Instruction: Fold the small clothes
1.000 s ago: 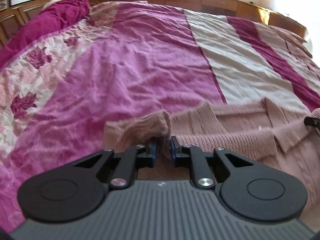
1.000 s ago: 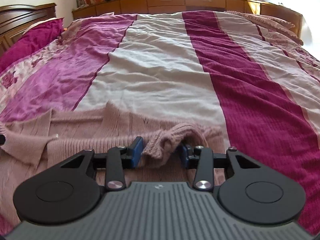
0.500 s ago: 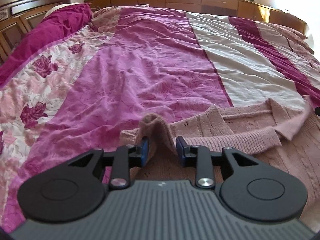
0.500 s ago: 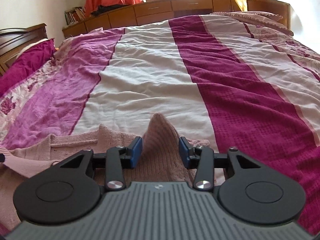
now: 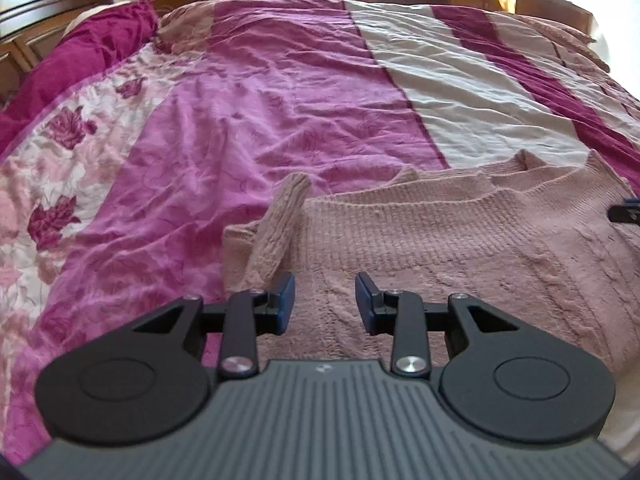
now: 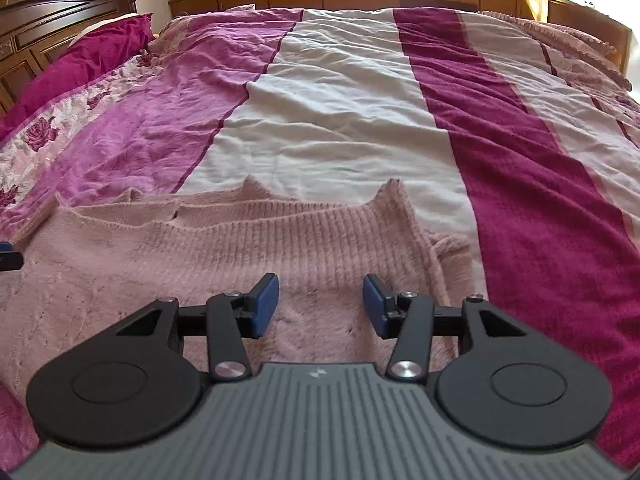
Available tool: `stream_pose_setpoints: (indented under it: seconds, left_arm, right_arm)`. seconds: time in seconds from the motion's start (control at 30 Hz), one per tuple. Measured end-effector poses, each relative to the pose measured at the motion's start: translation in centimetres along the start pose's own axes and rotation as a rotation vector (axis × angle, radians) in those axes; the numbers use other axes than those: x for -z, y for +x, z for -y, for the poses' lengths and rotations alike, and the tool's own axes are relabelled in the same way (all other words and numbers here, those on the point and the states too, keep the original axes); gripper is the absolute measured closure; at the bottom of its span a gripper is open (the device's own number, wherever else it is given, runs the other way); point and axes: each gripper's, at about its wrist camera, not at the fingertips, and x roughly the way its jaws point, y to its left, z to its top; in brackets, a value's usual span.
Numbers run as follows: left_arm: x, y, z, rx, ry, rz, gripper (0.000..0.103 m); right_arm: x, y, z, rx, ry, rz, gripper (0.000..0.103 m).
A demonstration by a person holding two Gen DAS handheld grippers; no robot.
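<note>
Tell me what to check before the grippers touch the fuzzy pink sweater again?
1. Left gripper jaws apart after just opening, nothing pinched: ok.
2. Right gripper jaws apart after just opening, nothing pinched: ok.
3. Fuzzy pink knitted sweater folded over, lying on the striped pink and white bedspread: ok.
4. Left corner flat: not ok, a knitted flap stands up.
5. Right corner flat: not ok, it peaks.
6. Underside smooth: cannot tell.

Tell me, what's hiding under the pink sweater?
The pink sweater lies on the striped bedspread, which shows all around it. The sweater is folded over itself, so its lower layer and the bedspread beneath are covered.
</note>
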Motion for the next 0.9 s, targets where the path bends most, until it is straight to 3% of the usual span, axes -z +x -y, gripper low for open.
stream_pose_setpoints:
  seconds: [0.17, 0.4, 0.53, 0.73, 0.9]
  left_arm:
    - [0.4, -0.1, -1.4, -0.034, -0.038, -0.013, 0.068]
    - [1.1, -1.4, -3.3, -0.075, -0.072, -0.020, 0.068]
    - [2.0, -3.2, -3.3, -0.071, -0.071, -0.023, 0.055]
    - [3.8, -5.4, -2.4, -0.053, -0.063, -0.070, 0.055]
    - [5.2, -6.7, -1.9, -0.062, -0.105, -0.112, 0.055]
  right_arm:
    - [1.1, -1.5, 0.9, 0.007, 0.039, 0.011, 0.037]
    - [3.7, -5.1, 4.1, 0.041, 0.164, 0.047, 0.032]
    - [5.6, -7.1, 6.0, 0.058, 0.238, 0.068, 0.025]
    - [7.9, -8.8, 8.3, 0.071, 0.307, 0.063, 0.024]
    - [9.5, -9.6, 9.3, 0.024, 0.375, 0.054, 0.023]
